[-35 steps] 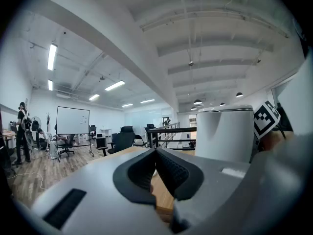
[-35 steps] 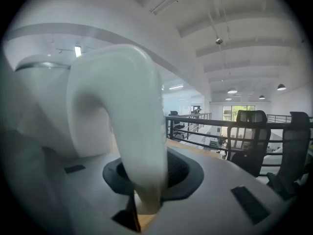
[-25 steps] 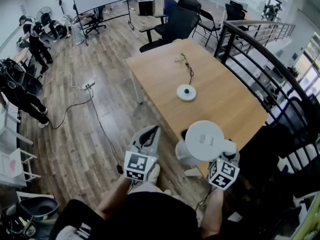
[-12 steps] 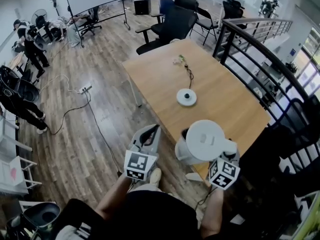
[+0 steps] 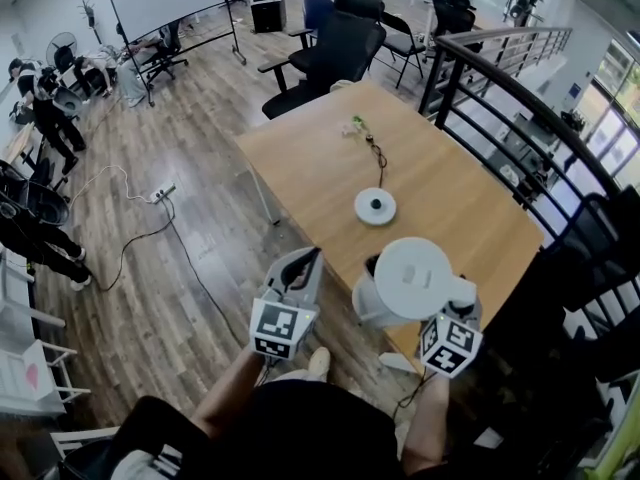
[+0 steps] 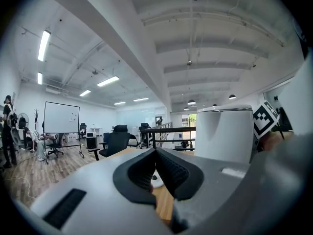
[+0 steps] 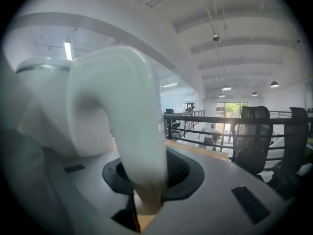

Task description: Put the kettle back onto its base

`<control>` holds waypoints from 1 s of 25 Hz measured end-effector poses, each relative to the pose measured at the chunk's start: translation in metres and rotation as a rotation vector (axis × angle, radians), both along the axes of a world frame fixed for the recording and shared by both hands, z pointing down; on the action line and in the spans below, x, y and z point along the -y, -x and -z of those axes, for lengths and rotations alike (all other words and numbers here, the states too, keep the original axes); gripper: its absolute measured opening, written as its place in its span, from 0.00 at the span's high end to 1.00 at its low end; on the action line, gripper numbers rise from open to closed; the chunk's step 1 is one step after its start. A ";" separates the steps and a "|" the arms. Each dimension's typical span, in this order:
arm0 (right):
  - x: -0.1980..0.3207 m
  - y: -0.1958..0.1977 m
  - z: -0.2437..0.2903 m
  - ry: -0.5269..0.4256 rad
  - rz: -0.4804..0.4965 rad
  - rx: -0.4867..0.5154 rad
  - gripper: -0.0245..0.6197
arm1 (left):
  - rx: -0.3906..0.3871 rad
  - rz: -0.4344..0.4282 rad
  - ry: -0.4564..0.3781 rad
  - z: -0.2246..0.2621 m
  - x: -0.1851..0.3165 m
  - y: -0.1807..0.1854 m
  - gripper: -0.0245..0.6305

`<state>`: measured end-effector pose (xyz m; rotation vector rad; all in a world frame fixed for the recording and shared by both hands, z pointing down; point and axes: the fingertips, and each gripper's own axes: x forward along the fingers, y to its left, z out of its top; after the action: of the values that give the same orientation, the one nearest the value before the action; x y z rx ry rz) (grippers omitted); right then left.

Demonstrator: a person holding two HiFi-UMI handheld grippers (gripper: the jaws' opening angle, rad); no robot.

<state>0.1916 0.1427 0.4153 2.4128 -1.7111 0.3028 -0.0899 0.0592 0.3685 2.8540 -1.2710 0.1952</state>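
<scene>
Looking down in the head view: finds the white kettle [image 5: 412, 280] held upright over the near right corner of the wooden table [image 5: 320, 158], lid upward. Shows the right gripper [image 5: 458, 306] clamped on the handle [image 5: 462, 293] at the kettle's near right side. Places the round white base [image 5: 375, 207] farther along the table, well apart from the kettle, with a dark cable [image 5: 380, 153] running from it toward the far edge. Shows the left gripper [image 5: 305, 258] just left of the kettle, off the table's near left edge, over the wooden floor [image 5: 200, 268], touching nothing. Puts black office chairs [image 5: 340, 48] beyond the far end and a dark railing [image 5: 500, 78] along the right.

Turning to the left gripper view: shows the two jaws met at their tips, pads together, nothing caught between. Sets the kettle [image 6: 225, 133] close on the right, and a sliver of the base [image 6: 155, 179] on the tabletop in the gap below the tips. Picks out a whiteboard [image 6: 61, 117] far off at the left.

Turning to the right gripper view: fills the near frame with the curved white handle [image 7: 122, 131], standing between the jaws with both pads pressed on its lower end. Holds the jaws partly apart around it. Leaves the kettle body [image 7: 36, 102] at the left and the railing [image 7: 220, 121] far to the right.
</scene>
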 end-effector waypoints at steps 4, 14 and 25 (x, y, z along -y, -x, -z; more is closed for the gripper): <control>0.012 0.006 -0.004 0.013 -0.038 0.002 0.83 | 0.003 -0.033 0.002 -0.002 0.021 0.005 0.96; 0.027 0.016 -0.010 0.020 -0.102 0.002 0.83 | -0.005 -0.075 0.025 -0.014 0.058 0.019 0.96; 0.047 0.010 -0.011 0.041 -0.112 -0.010 0.82 | -0.024 -0.067 0.043 -0.017 0.081 0.017 0.96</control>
<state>0.1818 0.0959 0.4267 2.4811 -1.5524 0.3368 -0.1073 -0.0214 0.3856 2.8564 -1.1532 0.1865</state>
